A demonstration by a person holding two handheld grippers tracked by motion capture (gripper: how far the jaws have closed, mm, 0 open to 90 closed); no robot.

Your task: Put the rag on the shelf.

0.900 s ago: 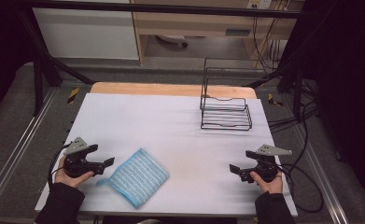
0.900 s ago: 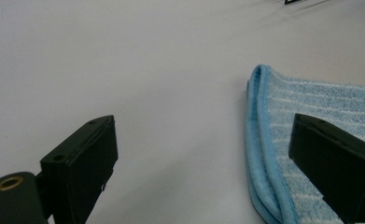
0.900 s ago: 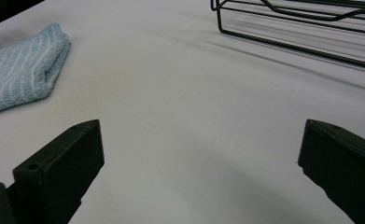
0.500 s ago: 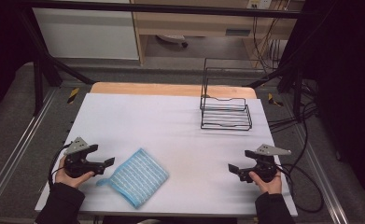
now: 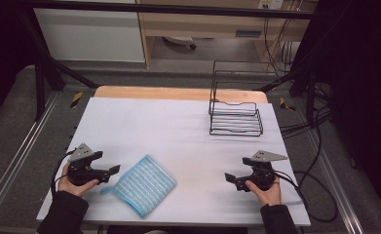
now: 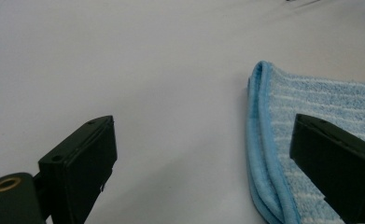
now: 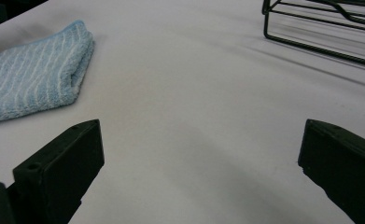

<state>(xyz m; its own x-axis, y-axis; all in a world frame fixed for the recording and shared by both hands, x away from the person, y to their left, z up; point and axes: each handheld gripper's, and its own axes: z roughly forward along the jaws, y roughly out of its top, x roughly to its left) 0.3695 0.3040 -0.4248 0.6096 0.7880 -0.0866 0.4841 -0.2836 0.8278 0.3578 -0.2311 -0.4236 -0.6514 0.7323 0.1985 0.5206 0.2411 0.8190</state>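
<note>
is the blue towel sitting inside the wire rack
No, the blue towel lies folded on the white table near the left tongs, well apart from the wire rack at the far side.

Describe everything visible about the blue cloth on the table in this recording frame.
The cloth is light blue terry with thin white wavy stripes and a darker blue sewn edge. It is folded into a rough square, layers stacked, and lies flat and skewed on the white table near the front edge, left of centre. One corner trails toward the left gripper, whose open jaws sit right beside its edge without closing on it. The right gripper is well away.
</note>
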